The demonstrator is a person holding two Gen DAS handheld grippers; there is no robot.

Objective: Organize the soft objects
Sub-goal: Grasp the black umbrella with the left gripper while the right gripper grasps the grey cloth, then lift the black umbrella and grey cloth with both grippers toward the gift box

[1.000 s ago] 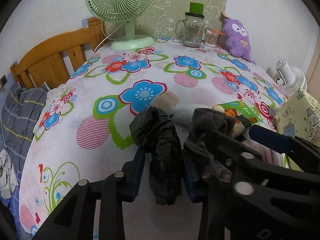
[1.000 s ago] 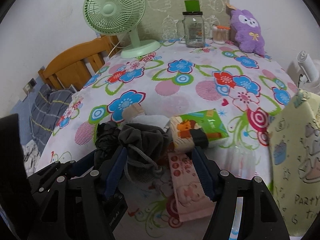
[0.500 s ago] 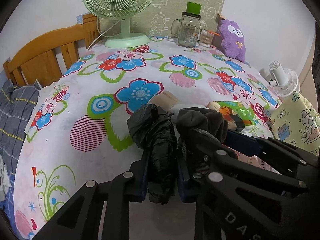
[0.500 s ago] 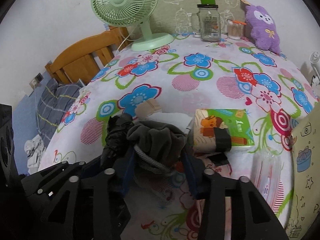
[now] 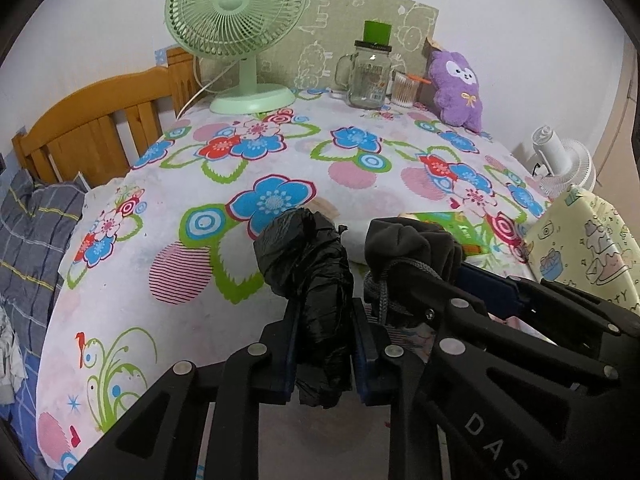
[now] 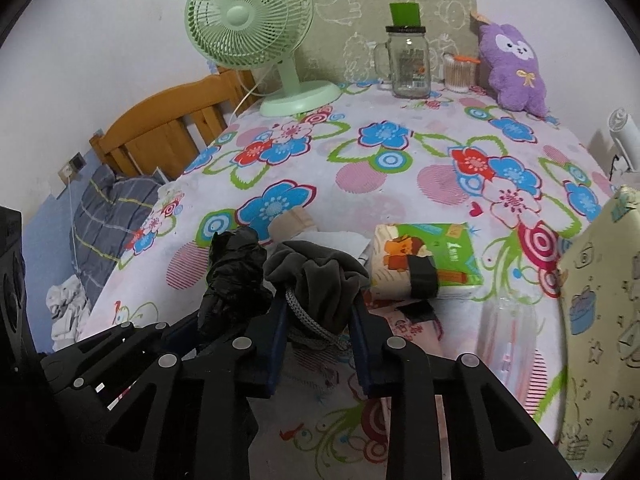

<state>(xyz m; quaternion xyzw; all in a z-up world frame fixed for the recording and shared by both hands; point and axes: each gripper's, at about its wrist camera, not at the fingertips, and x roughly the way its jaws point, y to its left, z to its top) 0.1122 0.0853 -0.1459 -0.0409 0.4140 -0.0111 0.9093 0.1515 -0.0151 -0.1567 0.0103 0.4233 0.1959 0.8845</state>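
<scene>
A crumpled black plastic bag [image 5: 308,276] sits near the front edge of the flowered tablecloth [image 5: 280,152]. My left gripper [image 5: 325,314] is shut on the bag's lower half. Just right of it is a dark grey drawstring pouch [image 6: 320,276] with a grey cord. My right gripper [image 6: 319,306] has its jaws closing on the pouch, and both blue pads touch the fabric. In the right wrist view the black bag [image 6: 236,276] stands left of the pouch. In the left wrist view the pouch [image 5: 408,240] bulges above the right gripper's fingers [image 5: 484,286].
A green tissue pack [image 6: 428,256] and a pink packet [image 6: 416,328] lie right of the pouch. At the back stand a green fan [image 5: 240,40], a glass jar [image 5: 370,76] and a purple plush [image 5: 458,88]. A yellow gift bag [image 6: 600,300] stands right, a wooden headboard [image 5: 92,128] left.
Both pairs of jaws have narrowed: the left onto the black bag, the right onto the grey pouch. Neither hand has shifted much.
</scene>
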